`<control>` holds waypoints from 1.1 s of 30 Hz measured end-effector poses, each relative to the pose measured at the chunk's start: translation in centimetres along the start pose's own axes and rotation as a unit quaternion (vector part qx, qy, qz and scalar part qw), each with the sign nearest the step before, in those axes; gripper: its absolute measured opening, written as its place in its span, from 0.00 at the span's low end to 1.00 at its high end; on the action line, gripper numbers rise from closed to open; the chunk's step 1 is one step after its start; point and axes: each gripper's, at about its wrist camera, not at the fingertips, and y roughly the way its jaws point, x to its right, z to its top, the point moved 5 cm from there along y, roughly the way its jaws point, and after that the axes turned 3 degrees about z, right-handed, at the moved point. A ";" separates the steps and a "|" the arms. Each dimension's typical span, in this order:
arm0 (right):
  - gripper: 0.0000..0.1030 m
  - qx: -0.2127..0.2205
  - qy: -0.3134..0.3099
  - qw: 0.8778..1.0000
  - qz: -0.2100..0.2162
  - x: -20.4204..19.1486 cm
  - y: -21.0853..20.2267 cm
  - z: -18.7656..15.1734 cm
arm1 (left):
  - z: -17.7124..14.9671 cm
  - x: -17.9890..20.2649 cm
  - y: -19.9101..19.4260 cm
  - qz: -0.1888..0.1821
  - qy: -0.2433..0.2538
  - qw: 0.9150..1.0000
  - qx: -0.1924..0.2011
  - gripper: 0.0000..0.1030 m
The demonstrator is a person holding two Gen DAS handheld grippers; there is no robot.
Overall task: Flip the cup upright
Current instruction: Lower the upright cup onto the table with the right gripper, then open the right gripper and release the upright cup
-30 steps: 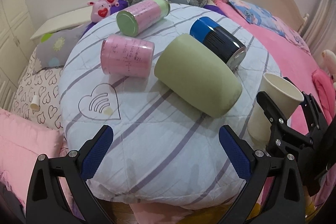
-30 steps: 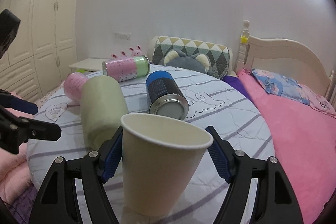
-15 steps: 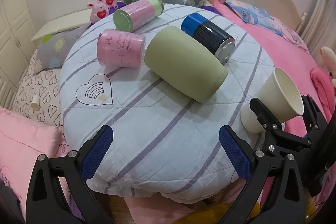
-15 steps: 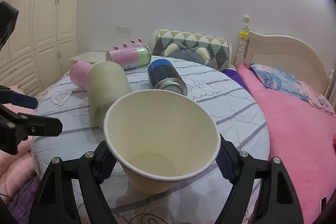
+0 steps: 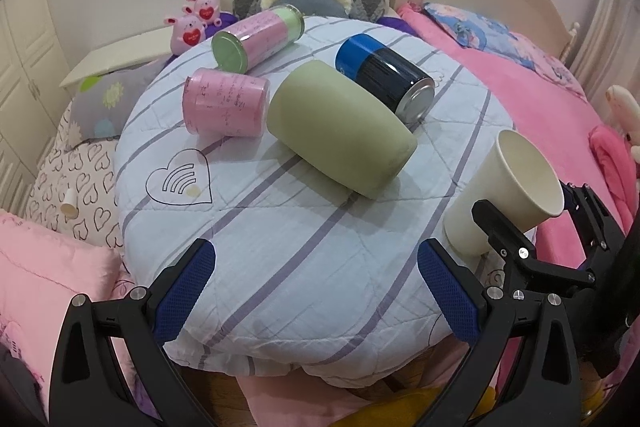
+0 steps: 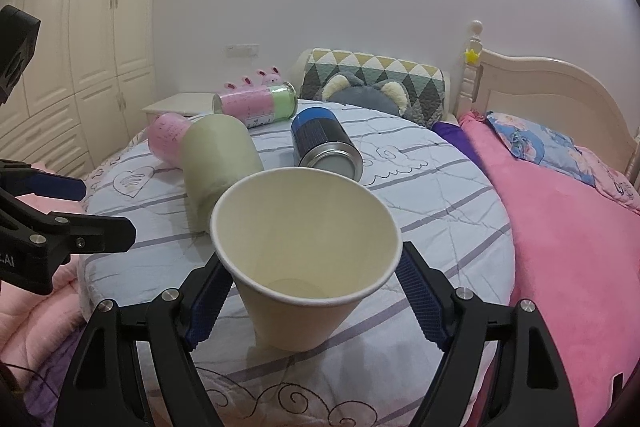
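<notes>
Cup (image 6: 306,259) sits mouth-up between the blue pads of my right tool (image 6: 312,297), near the front right edge of the round striped cushion (image 5: 280,267). From the left wrist view the paper cup (image 5: 508,195) leans with its mouth tipped toward the right, its base low at the cushion's edge, one black finger (image 5: 500,231) of the right tool crossing in front of it. I see the left pad close against the cup's wall; the right pad shows a sliver of space beside the rim, so I cannot tell whether the tool has it clamped or only brackets it.

My left tool (image 5: 316,291) is spread wide with nothing between its pads, hovering over the front of the cushion.

Four other things lie on their sides farther back on the cushion: a green tumbler (image 5: 340,131) in the middle, a blue-capped dark can (image 5: 384,75) just behind it, a pink cup (image 5: 226,107) to its left, and a pink-and-green canister (image 5: 256,37) at the rear. A pink blanket (image 6: 560,227) covers the bed to the right.
</notes>
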 end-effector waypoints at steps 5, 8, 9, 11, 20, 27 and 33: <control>0.79 0.000 0.012 1.000 0.014 0.1 -0.6 0.2 | 0.0 0.2 -0.4 0.000 0.001 1.000 0.004 0.99; 0.79 0.001 0.014 1.000 0.020 0.2 -1.1 0.4 | -0.1 0.4 -0.7 0.000 0.002 1.000 0.008 1.00; 0.79 0.003 0.013 1.000 0.020 0.2 -1.4 0.5 | -0.1 0.5 -0.8 0.000 0.002 1.000 0.009 1.00; 0.79 0.008 0.012 1.000 0.020 0.3 -1.8 0.6 | -0.1 0.6 -1.1 0.000 0.002 1.000 0.013 0.99; 0.79 0.033 0.015 0.999 0.027 0.6 -4.0 1.6 | 0.1 1.5 -2.2 -0.006 0.004 0.999 0.034 1.00; 0.79 0.061 0.029 0.997 0.028 1.4 -5.8 2.2 | 0.4 2.8 -2.8 -0.016 0.006 0.998 0.058 1.00; 0.79 0.091 0.058 0.994 0.003 3.2 -7.3 2.5 | 0.7 3.8 -3.2 -0.022 0.008 0.996 0.086 1.00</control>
